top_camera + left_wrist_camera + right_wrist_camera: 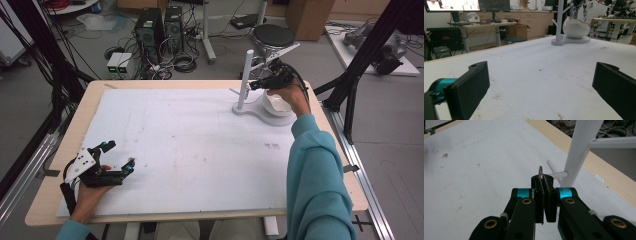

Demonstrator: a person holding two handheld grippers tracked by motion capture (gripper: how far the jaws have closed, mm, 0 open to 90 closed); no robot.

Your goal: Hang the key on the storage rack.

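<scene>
A white peg stand [246,75] rises from a round white base at the table's far right, with a white egg-shaped bowl [276,104] on that base. My right gripper [253,85] is beside the pole, shut on a thin metal ring [540,172] that stands upright above the closed jaws. In the right gripper view the ring is just in front of a short peg [557,174] on the pole [580,147]. My left gripper [120,154] rests open on the white sheet at the near left, nothing between its jaws. The left gripper view shows the stand [560,20] and bowl [576,28] far off.
A white foam sheet [190,150] covers most of the wooden table [75,125]. Beyond the far edge are computer towers [159,30], cables, a stool [272,36] and black frame posts on both sides.
</scene>
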